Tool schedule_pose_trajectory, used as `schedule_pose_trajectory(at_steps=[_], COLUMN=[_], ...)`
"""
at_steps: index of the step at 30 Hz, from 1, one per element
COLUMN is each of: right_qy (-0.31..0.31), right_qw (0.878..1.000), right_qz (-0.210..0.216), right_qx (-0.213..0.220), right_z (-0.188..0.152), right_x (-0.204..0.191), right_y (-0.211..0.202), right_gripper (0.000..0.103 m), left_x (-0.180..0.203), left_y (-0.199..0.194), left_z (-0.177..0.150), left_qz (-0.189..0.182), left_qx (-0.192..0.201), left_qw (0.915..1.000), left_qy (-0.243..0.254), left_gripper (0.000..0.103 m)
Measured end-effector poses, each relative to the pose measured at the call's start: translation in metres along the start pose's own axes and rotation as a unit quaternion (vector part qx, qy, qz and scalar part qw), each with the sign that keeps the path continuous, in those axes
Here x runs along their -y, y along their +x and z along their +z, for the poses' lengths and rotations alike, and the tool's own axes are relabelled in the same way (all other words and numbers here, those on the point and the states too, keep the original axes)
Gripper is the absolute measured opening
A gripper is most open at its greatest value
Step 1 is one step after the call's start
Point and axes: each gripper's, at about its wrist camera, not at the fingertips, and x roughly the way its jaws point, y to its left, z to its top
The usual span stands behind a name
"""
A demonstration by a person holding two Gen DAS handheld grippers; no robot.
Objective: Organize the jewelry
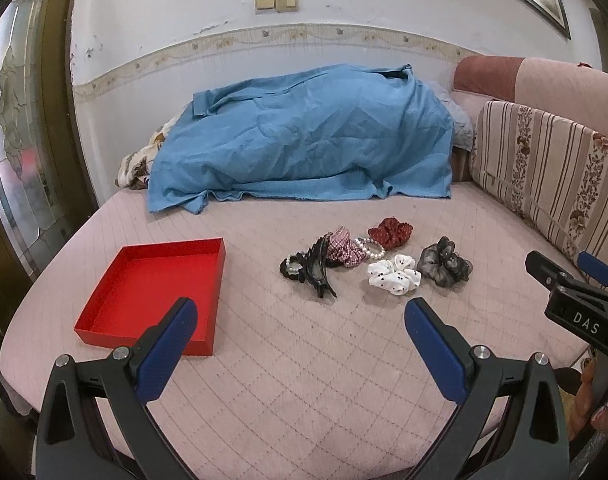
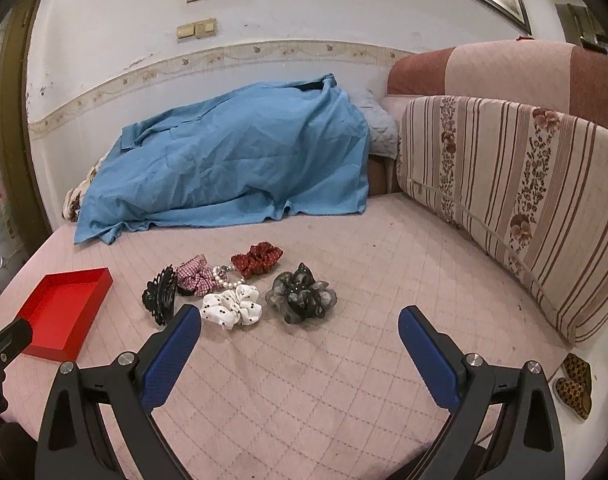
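Note:
An empty red tray point(image 1: 104, 322) point(image 2: 100, 294) lies on the pink quilted bed, left of a cluster of accessories. The cluster holds a black claw clip point(image 1: 320, 266) point(image 2: 160, 296), a pink checked scrunchie point(image 1: 342, 246) point(image 2: 194, 276), a pearl bracelet point(image 1: 370, 249) point(image 2: 224, 278), a red scrunchie point(image 1: 390, 232) point(image 2: 256, 262), a white dotted scrunchie point(image 1: 392, 276) point(image 2: 232, 306) and a grey sheer scrunchie point(image 1: 444, 262) point(image 2: 302, 298). My left gripper point(image 1: 300, 312) is open and empty, short of the cluster. My right gripper point(image 2: 300, 320) is open and empty, just before the scrunchies; it also shows in the left wrist view point(image 1: 568, 270).
A blue cloth point(image 1: 304, 136) point(image 2: 224, 160) covers a heap at the back of the bed. A striped floral cushion point(image 1: 552, 172) point(image 2: 516, 200) lines the right side. A wall stands behind, a glass door point(image 1: 20, 140) at left. Slippers point(image 2: 576, 384) lie on the floor at right.

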Motion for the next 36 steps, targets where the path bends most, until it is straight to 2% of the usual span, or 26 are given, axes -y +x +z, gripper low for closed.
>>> schedule_pose_trajectory(at_steps=[20,27,36], right_qy=[0.002,0.000,0.006], right_qw=[0.999,0.999,0.998], right_qz=[-0.002,-0.004,-0.006], right_qx=[-0.037,-0.045,-0.060], right_z=[-0.010,-0.012,-0.014], right_x=[0.006,0.011,0.023], right_y=[0.034,0.045,0.063], right_gripper=[0.101,0.101,0.101], left_x=[0.006,0.022,0.032], left_y=[0.040,0.051,0.069], left_z=[-0.008,-0.012,-0.014], left_qz=[0.000,-0.010,-0.021], left_qx=[-0.052,-0.067,-0.095], left_qw=[0.9986,0.9977,0.9952], left_qy=[-0.012,0.008,0.010], left_gripper=[0.103,0.103,0.103])
